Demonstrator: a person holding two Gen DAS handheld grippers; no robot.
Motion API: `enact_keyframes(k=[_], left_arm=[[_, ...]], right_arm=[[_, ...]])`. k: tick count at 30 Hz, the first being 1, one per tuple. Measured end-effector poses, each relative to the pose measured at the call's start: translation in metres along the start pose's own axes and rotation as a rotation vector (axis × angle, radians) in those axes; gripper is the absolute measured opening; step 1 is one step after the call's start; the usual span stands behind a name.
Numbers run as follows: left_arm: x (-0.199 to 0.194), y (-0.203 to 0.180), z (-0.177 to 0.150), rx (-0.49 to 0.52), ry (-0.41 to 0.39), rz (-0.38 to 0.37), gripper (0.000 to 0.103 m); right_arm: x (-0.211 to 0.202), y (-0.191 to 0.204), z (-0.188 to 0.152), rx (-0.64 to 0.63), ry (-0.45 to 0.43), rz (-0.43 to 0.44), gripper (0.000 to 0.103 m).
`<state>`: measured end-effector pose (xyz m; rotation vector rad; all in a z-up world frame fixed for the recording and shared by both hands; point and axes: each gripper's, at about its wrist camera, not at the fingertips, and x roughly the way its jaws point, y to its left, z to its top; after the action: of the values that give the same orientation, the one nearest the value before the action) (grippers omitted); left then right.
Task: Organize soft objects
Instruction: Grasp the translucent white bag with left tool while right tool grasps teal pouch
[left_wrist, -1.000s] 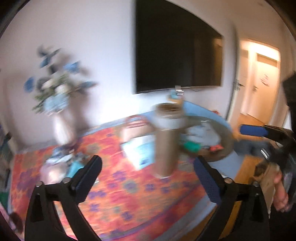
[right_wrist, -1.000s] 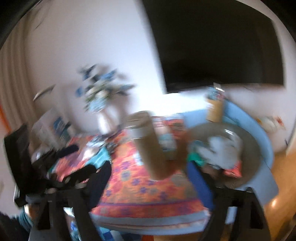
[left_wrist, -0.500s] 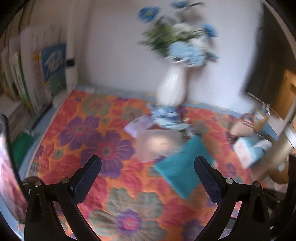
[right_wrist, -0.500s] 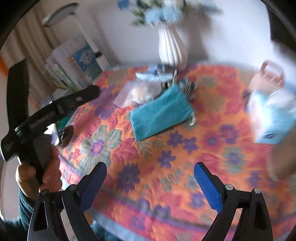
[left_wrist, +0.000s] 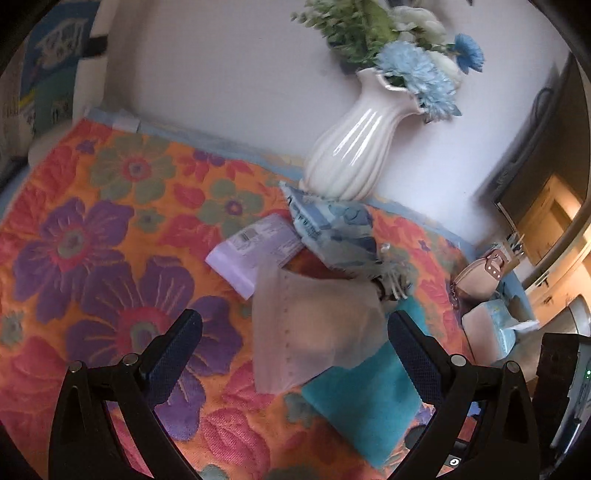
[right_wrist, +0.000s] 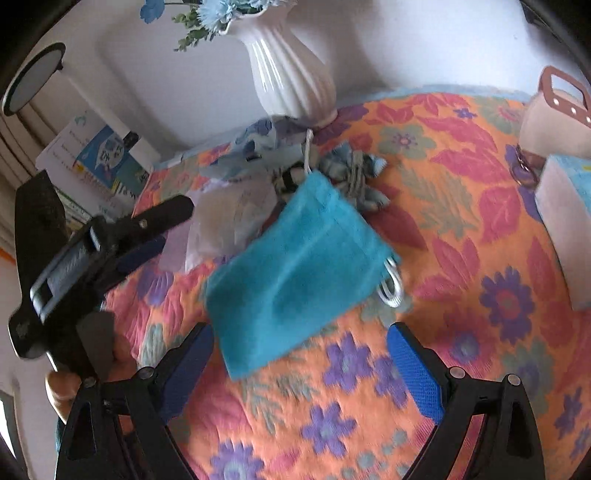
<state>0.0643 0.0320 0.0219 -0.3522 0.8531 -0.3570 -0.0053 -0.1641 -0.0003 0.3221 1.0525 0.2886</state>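
The table (left_wrist: 92, 229) is covered by a quilted cloth in orange with large purple and red flowers, and it stands against a plain white wall. A white ribbed vase (left_wrist: 351, 151) of blue and white flowers sits at the wall edge, probably set there to keep it away from the working area. Leaning boxes and printed cartons (right_wrist: 99, 158) stand at the left end of the table; a tan handbag (right_wrist: 554, 118) and a pale blue tissue box (right_wrist: 565, 229) occupy the right end. The soft objects lie in a loose heap in front of the vase, not yet sorted. The largest is a teal drawstring pouch (right_wrist: 299, 273), lying flat nearest the operator with its white cord loop at one corner. Just beside it and partly over it lies a translucent plastic bag (left_wrist: 314, 328); behind that are a lilac packet (left_wrist: 255, 251) and a blue-patterned wipes pack (left_wrist: 332, 229) touching the vase base, with a small knotted grey-blue cloth bundle (right_wrist: 354, 173) near the pouch mouth. The left tool (left_wrist: 291, 343) is spread wide and empty above the plastic bag. The right tool (right_wrist: 299, 350) is likewise released and empty, aimed at the pouch, which is the likely first pick.
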Motion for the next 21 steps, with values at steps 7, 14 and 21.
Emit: enact_keyframes(k=[7,14,21], left_arm=[[-0.004,0.012,-0.002,-0.073,0.003,-0.076,0.099],[-0.001,0.017,-0.002,-0.092,0.0,-0.068,0.088],[0.001,0.006,-0.005,-0.032,0.013,-0.085,0.085]], right_arm=[[0.021,0.025,0.011,-0.001,-0.063,0.011,0.09],[0.012,0.008,0.008,0.055,-0.106,0.027,0.014],[-0.044,-0.018,-0.003,0.052,-0.236,0.005,0.012]])
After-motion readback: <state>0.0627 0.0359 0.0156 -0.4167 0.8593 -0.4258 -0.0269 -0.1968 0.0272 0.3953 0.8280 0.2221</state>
